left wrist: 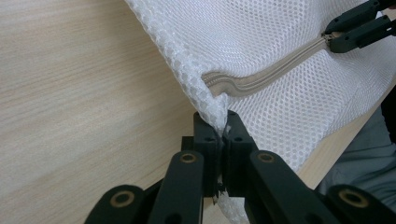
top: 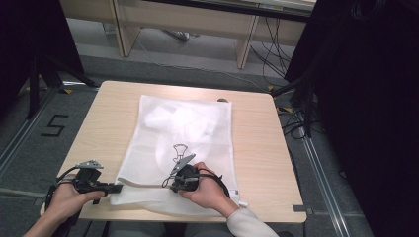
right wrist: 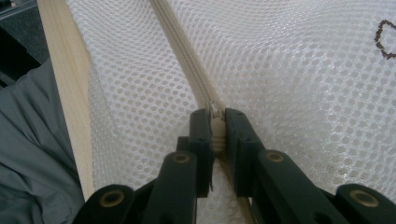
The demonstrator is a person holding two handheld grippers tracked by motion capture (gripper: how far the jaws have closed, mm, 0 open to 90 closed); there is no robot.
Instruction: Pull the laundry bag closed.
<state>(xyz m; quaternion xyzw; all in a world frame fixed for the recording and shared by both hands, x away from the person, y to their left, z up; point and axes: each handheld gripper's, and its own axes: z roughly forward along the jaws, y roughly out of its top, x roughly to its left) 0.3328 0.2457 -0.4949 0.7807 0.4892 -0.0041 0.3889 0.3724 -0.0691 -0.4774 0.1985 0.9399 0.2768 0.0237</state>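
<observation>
The bench (top: 108,118) carries a white mesh bag (top: 183,133) in the frame's middle. Its zipper (left wrist: 275,70) runs along the lower edge. The left claw (left wrist: 219,122) is clenched on the bag's corner; the right claw (right wrist: 215,122) grasps the zipper pull (right wrist: 215,115). To do this well, keep the corner taut and draw the pull straight along the teeth.

Mesh bag spread across my counter, zipper along the near edge.

I see the mesh bag (top: 180,148) on the counter (top: 104,118); left tongs (left wrist: 218,135) pinch its near-left corner, right tongs (right wrist: 217,128) grip the zipper (left wrist: 271,74) further right.
</observation>
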